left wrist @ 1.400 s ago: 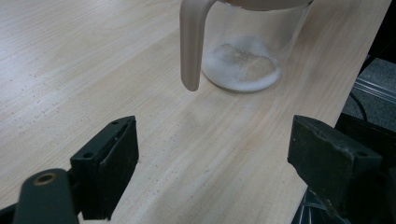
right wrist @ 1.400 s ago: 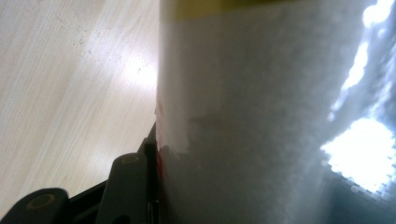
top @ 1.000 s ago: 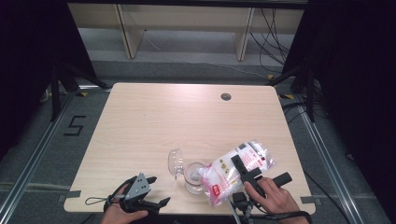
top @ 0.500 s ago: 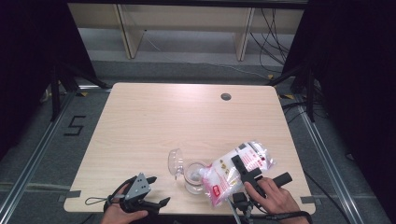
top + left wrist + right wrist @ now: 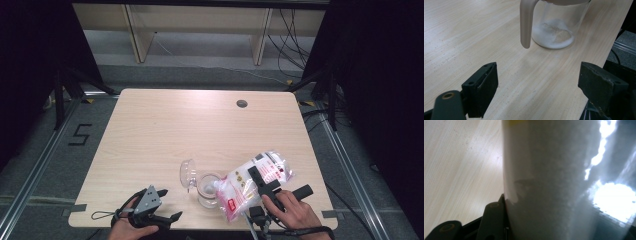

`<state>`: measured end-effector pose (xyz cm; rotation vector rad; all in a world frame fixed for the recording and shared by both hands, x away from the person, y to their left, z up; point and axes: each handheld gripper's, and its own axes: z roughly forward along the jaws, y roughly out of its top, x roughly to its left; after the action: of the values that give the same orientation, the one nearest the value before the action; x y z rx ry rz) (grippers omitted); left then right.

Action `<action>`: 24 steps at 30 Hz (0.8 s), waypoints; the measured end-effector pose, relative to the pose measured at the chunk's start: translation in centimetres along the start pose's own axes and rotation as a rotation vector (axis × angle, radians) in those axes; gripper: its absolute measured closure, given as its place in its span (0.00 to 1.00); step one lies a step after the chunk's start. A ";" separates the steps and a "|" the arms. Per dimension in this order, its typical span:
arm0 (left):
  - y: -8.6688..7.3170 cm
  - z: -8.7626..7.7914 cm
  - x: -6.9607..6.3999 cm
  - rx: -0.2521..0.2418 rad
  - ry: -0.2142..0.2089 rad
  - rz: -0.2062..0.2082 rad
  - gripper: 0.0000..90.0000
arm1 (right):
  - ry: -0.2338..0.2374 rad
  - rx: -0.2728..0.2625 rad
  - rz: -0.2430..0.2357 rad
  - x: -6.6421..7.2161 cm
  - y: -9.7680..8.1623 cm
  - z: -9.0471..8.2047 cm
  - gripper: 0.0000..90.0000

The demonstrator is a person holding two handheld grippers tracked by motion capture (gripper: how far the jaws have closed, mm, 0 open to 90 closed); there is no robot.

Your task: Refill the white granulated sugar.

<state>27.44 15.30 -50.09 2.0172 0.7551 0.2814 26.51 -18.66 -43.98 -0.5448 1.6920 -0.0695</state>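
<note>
- While the right gripper (image 5: 260,182) is tipping the bag (image 5: 252,182) of white granules over the glass jar (image 5: 207,189), the mouth may be drifting past the rim, scattering grains across the table (image 5: 200,125).
- Its jaws are standing half closed, pinching the bag's body; a slackening grip risks dropping it.
- The left gripper (image 5: 536,82) is resting near the table's front edge, jaws spread wide, holding nothing, leaving the jar unsteadied.
</note>
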 end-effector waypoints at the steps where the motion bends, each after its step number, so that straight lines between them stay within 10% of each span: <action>1: 0.0 0.0 0.1 0.006 0.005 0.012 0.18 | -0.002 0.000 0.001 0.0 0.0 0.0 0.60; 24: 0.0 0.0 0.0 0.011 -0.006 0.010 0.18 | -0.011 -0.027 0.033 0.5 0.0 0.0 0.60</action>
<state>27.44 15.30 -50.04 2.0320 0.7448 0.2778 26.52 -18.85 -44.41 -0.5365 1.6925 -0.0195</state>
